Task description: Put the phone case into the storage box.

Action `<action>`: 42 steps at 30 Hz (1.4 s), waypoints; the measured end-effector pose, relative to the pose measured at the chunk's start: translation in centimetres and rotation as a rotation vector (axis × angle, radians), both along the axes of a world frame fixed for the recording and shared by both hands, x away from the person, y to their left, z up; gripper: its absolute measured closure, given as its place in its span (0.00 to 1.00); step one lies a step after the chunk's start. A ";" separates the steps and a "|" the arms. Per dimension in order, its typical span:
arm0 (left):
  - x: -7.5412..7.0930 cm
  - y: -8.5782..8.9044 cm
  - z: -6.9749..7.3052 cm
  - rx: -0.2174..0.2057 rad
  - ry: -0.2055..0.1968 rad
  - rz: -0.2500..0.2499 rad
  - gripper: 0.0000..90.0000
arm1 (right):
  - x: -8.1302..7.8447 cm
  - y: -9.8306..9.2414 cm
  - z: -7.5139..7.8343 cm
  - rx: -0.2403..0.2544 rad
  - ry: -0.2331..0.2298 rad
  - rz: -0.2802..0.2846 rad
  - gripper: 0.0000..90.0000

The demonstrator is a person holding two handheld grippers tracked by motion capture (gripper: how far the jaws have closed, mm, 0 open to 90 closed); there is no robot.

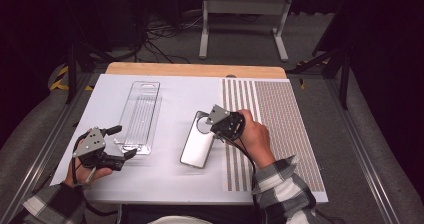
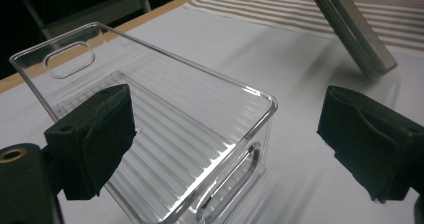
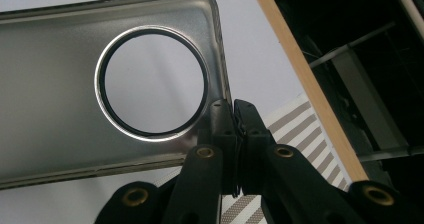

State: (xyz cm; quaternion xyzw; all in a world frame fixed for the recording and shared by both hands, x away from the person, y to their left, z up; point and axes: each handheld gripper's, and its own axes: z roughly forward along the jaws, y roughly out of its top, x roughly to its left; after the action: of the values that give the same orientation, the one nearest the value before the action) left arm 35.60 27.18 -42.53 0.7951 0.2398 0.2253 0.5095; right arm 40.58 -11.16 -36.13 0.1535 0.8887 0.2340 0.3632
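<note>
A clear ribbed plastic tray (image 1: pixel 140 115) lies lengthwise on the white sheet, left of centre. My left gripper (image 1: pixel 122 143) stands open at its near end. In the left gripper view the tray's near corner (image 2: pixel 260 104) lies between the two spread pads (image 2: pixel 95 139), neither of which presses on it. A flat silver metal lid (image 1: pixel 196 145) with a round window (image 3: pixel 150 81) is tilted, its far end raised off the sheet. My right gripper (image 1: pixel 212 125) is shut on the lid's rim beside the window, and its black jaws (image 3: pixel 234 110) pinch the thin edge. The lid (image 2: pixel 350 24) leans steeply in the left gripper view.
A brown-and-white striped mat (image 1: pixel 272 129) covers the right part of the table. The wooden table edge (image 1: pixel 195 70) runs along the far side. Beyond it on the floor stand a white metal frame (image 1: pixel 245 6) and loose cables (image 1: pixel 160 34).
</note>
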 end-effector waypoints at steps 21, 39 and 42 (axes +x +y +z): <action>2.2 -5.6 4.1 -0.038 0.029 -0.092 0.12 | -1.8 2.0 1.0 0.014 -0.134 0.038 0.99; 3.6 -10.0 6.0 -0.002 0.048 -0.132 0.22 | -3.2 4.2 0.7 -0.021 -0.209 0.089 0.99; 3.8 -10.4 6.1 0.009 0.050 -0.127 0.26 | -3.3 4.4 0.7 -0.034 -0.221 0.090 0.99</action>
State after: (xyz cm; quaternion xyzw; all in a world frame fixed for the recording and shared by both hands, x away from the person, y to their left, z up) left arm 39.36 16.80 -36.46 0.8165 0.2004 0.1736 0.5129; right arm 37.26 -6.80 -35.40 0.0804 0.8531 0.2506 0.4506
